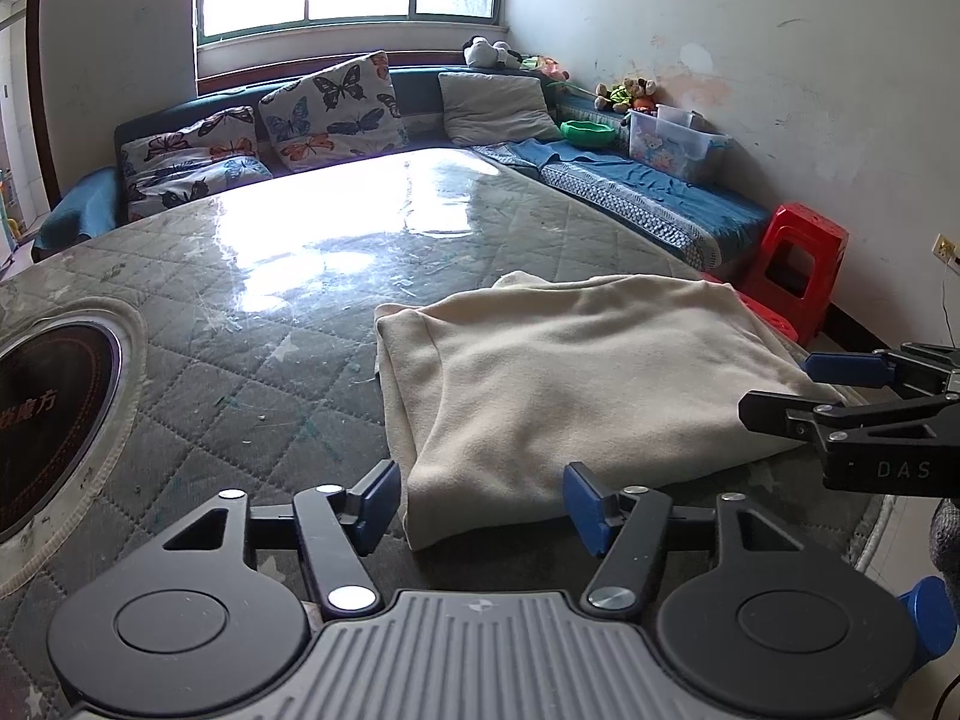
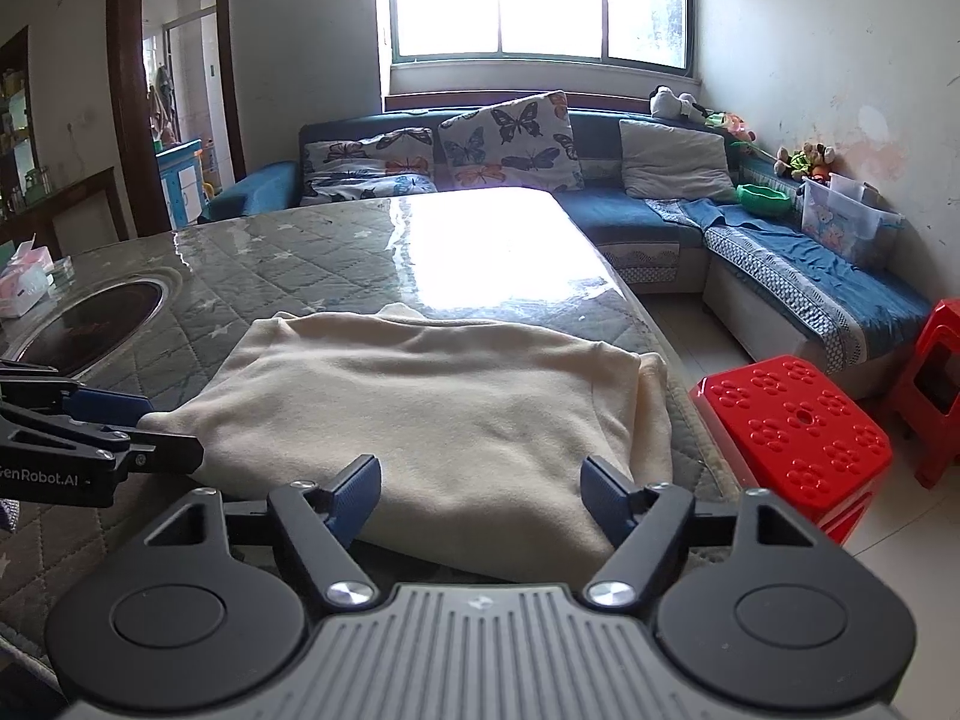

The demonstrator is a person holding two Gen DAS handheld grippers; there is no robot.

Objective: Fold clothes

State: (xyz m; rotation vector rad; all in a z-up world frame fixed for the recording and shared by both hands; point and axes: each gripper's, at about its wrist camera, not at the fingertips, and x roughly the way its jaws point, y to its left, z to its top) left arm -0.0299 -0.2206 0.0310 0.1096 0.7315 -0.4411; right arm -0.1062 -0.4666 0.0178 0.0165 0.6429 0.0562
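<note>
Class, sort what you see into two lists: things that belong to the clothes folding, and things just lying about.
Belongs to the folding:
cream garment, folded on the table
left gripper, open
right gripper, open

Just lying about:
red stool
butterfly cushions
green bowl
soft toys
tissue pack

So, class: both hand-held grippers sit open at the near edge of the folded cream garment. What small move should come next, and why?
Probably draw both back from the cream garment. It already lies folded and flat on the table, and the left hand-held gripper and right hand-held gripper stand open, their pads not pressing the cloth, so nothing seems left to grip.
</note>
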